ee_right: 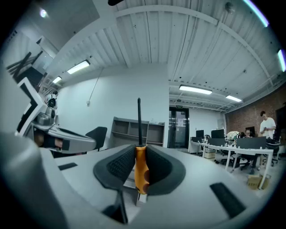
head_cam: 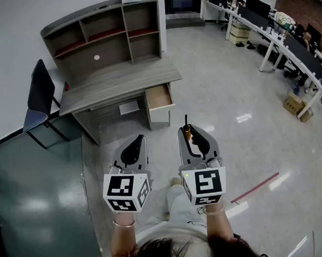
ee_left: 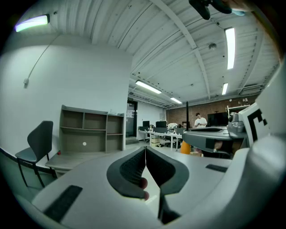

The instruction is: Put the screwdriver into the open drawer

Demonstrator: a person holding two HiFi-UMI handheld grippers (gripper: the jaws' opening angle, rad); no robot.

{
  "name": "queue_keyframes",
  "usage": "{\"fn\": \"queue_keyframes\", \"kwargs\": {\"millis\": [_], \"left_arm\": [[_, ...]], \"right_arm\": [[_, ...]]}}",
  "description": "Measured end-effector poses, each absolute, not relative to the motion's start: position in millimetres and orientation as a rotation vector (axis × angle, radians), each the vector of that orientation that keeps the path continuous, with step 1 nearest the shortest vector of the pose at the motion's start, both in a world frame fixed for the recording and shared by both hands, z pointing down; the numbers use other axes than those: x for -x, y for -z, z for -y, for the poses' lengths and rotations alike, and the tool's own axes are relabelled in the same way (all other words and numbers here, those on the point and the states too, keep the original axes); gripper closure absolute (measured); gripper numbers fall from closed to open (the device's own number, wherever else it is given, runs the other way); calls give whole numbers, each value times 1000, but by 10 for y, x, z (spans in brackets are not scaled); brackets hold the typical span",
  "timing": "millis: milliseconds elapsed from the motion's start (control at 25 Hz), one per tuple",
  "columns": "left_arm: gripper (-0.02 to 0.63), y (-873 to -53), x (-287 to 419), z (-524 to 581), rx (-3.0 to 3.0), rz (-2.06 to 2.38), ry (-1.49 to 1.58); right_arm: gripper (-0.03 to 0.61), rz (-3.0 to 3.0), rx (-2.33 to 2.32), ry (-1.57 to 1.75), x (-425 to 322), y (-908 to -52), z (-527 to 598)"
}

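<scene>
Right claw [ee_right: 139,150] tight around screwdriver [ee_right: 141,173]

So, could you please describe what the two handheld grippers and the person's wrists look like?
Both the left gripper and the right gripper have smooth light-grey shells tapering to the tips, lined with black ribbed pads. Each carries a white cube printed with black square markers. No cables show. A thin bracelet circles the left wrist; no sleeves are visible.

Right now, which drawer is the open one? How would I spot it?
Find the grey desk with shelves by the white wall. Under its right end, the drawer is the only part pulled out, its brown inside showing.
</scene>
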State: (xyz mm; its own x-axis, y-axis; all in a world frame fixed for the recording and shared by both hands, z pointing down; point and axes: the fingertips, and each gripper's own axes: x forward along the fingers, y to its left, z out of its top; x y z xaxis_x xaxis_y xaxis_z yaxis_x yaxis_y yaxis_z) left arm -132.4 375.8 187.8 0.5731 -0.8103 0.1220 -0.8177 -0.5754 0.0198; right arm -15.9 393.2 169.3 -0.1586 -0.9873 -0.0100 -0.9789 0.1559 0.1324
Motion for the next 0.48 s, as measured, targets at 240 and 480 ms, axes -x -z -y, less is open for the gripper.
{"fn": "queue_keyframes", "kwargs": {"millis": [240, 480], "left_arm": [[595, -1891, 1284, -3502, -2714, 1409, -157], [595, -1907, 1231, -3131, -2707, 1406, -177]], "right_arm": [[489, 2337, -1992, 160, 115, -1680, -3680], [488, 2344, -1991, 129, 58, -1716, -3311]]}}
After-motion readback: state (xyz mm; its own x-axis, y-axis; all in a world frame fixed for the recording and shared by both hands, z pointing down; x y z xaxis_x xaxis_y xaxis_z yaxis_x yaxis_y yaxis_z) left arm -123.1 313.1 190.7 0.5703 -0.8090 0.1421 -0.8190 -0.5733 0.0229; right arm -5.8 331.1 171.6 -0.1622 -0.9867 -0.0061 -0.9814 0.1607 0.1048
